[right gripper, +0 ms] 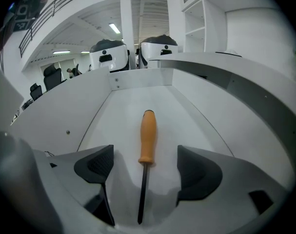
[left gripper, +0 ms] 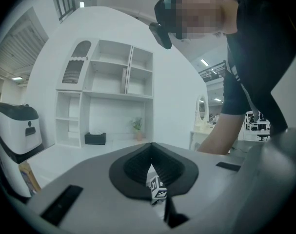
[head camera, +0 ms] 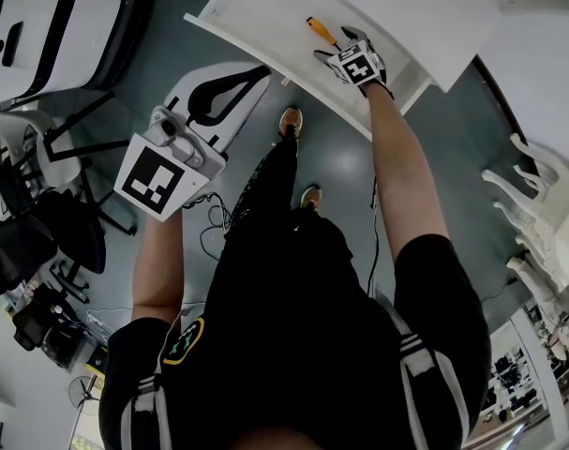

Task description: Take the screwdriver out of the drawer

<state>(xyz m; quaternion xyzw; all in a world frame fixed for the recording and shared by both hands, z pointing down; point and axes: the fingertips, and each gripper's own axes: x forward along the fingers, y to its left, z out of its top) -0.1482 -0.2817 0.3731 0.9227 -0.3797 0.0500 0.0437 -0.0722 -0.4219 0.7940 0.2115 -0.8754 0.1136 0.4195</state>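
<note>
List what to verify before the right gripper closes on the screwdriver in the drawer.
1. Drawer open: ok.
2. Screwdriver between the jaws of the right gripper: ok, roughly centred.
3. Jaws apart, pads clear of the tool: ok.
4. Pads level with the orange handle: not ok; the thin shaft lies between them and the handle sits further ahead.
5. Nothing else near the screwdriver: ok in the part of the drawer that shows.
6. Left gripper out of the way: ok; shut, empty and held away from the drawer.
</note>
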